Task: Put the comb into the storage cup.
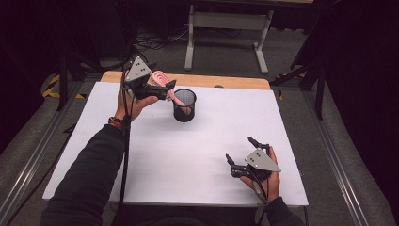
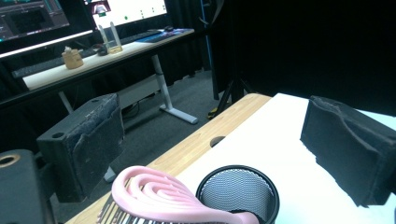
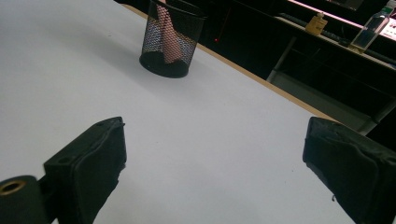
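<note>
A pink hairbrush (image 1: 162,80) stands handle-down in a black mesh cup (image 1: 184,107) at the back of the white tabletop (image 1: 188,160), its head leaning out to the left. My left gripper (image 1: 165,90) hovers open right at the brush head. In the left gripper view its jaws are wide apart above the brush (image 2: 159,196) and the cup's rim (image 2: 238,166), touching neither. My right gripper (image 1: 239,148) is held open near the front right, well away from the cup (image 3: 189,37), with only bare table between its jaws (image 3: 219,154).
A strip of wooden desk (image 1: 226,81) shows behind the white top, with a round hole in it (image 2: 217,140). Beyond stands another desk on white legs (image 1: 226,28) carrying monitors and small bottles (image 2: 112,37). Dark floor and stands surround the table.
</note>
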A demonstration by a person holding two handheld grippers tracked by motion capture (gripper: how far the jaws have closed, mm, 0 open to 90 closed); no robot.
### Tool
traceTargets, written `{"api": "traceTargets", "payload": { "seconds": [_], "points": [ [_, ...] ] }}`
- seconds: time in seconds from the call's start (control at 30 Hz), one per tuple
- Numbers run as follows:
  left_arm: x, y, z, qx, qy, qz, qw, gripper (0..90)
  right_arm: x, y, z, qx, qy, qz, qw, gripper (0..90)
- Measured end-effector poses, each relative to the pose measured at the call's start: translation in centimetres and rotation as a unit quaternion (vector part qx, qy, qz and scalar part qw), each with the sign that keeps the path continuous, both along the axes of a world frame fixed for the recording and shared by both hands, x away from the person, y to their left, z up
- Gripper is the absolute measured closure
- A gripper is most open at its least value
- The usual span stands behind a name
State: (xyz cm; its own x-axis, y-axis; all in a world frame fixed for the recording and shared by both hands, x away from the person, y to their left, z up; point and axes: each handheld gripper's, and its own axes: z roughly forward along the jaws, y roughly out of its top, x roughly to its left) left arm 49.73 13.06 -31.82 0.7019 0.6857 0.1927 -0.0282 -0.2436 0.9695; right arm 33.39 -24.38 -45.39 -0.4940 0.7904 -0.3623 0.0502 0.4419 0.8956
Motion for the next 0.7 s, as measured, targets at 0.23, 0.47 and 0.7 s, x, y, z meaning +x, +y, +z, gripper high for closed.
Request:
{"api": "traceTargets", "payload": {
  "seconds": [0.23, 0.47, 0.7],
  "points": [
    [-0.8, 0.0, 0.1, 0.012, -0.005, -0.007, 0.9999, 6.7, 0.0, 0.0, 0.1, -0.002, -0.001, 0.001, 1.0000, 6.9],
    [-1.8, 0.3, -0.1, 0.021, -0.012, -0.014, 0.9996, 6.7, -0.1, 0.1, 0.1, -0.002, -0.002, 0.001, 1.0000, 6.9],
    [-2.5, 0.6, -0.4, 0.022, -0.018, -0.018, 0.9995, 7.0, 0.0, 0.0, 0.1, 0.000, -0.004, -0.003, 1.0000, 7.0]
  ]
}}
